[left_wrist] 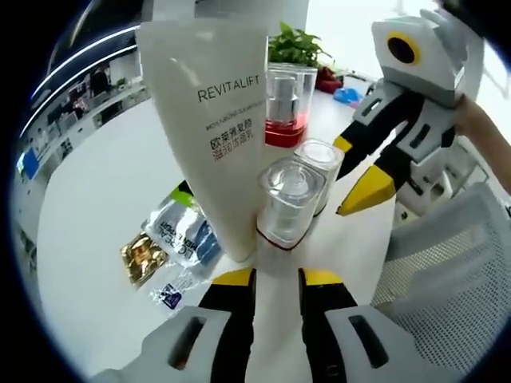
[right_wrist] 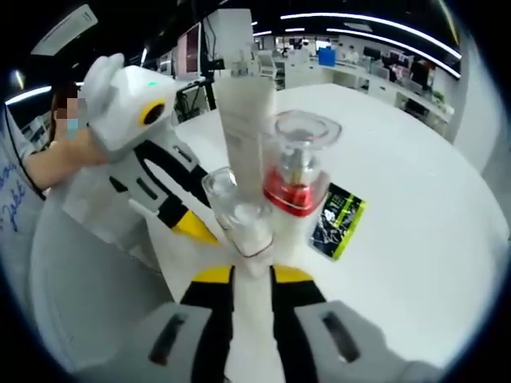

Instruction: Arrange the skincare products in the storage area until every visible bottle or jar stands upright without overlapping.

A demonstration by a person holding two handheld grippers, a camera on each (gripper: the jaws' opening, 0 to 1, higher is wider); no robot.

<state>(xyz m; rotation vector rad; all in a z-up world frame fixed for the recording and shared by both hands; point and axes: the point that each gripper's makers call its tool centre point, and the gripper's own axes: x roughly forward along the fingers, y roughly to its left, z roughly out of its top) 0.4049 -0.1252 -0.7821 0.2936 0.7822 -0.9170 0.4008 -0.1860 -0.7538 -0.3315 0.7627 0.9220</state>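
done: white tube (left_wrist: 211, 128), red-based bottle (left_wrist: 286, 104) and two clear jars (left_wrist: 290, 199) stand upright, clustered on white table (left_wrist: 96, 191) | left: sachets (left_wrist: 172, 239) lie flat beside them; overlap possibly | left gripper (left_wrist: 277, 278) empty, jaws apart; right gripper (right_wrist: 252, 275) likewise

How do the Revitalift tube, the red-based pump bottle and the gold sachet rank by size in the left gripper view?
1. Revitalift tube, by far the largest, though also nearest the camera.
2. Red-based pump bottle.
3. Gold sachet, smallest; it lies flat, so its rank against the bottle is less sure.
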